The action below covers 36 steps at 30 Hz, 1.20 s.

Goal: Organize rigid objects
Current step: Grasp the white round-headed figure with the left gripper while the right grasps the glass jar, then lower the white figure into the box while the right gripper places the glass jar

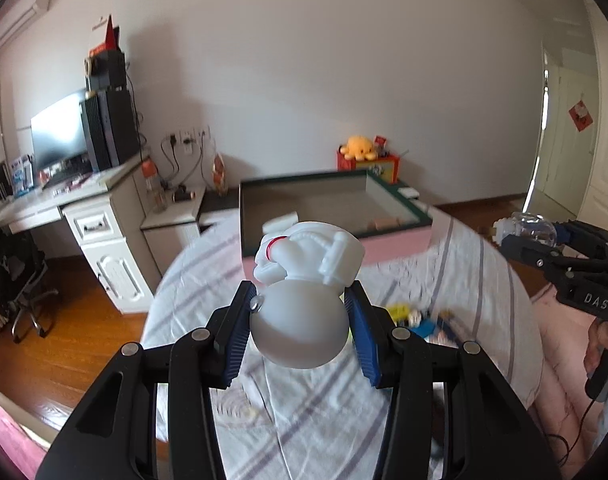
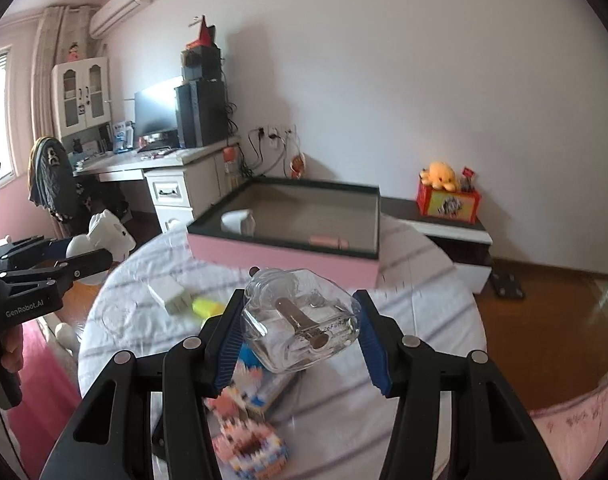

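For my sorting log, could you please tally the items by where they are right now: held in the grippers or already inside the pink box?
Held in grippers: 2, the white astronaut figure in the left gripper and the clear glass bottle in the right gripper.
Inside the pink box: 2, a white block and a pink block.
Total: 4

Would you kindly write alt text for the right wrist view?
The right tongs grip a clear glass bottle above a striped bedcover strewn with small toys. Beyond sits a pink open box, and at far left the left tongs hold a white astronaut figure.
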{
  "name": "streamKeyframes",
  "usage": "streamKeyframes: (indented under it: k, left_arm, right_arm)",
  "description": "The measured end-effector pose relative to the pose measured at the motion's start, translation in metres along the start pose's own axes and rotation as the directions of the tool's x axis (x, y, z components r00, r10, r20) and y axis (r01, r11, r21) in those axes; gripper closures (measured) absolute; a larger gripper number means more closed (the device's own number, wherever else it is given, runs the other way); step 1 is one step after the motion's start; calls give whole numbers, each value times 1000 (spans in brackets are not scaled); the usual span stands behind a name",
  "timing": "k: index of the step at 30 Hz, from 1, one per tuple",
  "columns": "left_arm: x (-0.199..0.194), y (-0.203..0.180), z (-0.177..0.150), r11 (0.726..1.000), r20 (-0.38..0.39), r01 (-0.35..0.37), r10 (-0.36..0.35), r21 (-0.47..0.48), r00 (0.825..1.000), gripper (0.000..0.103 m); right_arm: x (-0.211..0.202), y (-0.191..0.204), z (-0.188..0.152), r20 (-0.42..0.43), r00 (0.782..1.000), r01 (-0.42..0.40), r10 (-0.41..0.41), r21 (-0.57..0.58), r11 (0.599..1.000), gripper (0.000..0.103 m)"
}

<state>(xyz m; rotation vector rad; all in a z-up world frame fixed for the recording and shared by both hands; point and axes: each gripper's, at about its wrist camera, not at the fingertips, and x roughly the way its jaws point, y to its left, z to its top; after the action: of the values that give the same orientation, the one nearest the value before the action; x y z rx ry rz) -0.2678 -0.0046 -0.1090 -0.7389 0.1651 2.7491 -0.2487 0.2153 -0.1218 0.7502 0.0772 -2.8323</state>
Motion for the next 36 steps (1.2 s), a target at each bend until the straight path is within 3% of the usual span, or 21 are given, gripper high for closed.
streamKeyframes:
  k: [10,15,19,29,36]
  left_arm:
    - [38,0,61,999,41,29,-30,39,999,56]
    - [92,-8,96,995,-2,55,-55,83,998,56]
    - [149,-12,114,993,-80,77,-70,90,994,56]
    - [254,-24,107,993,-232,69,-45,95,972,56]
    - [288,-23,89,996,-294,42,-16,80,956,56]
  right_arm:
    - [32,-5,59,55,998,-9,12,-56,998,49]
    - [71,-13,86,32,999,-16,18,-81,997,49]
    - [116,-26,102,-16,1000,-18,17,-80,997,49]
    - [215,-44,98,-174,985,-35,18,-93,995,49]
    - [255,-52,82,-257,966,-48,23,-91,995,49]
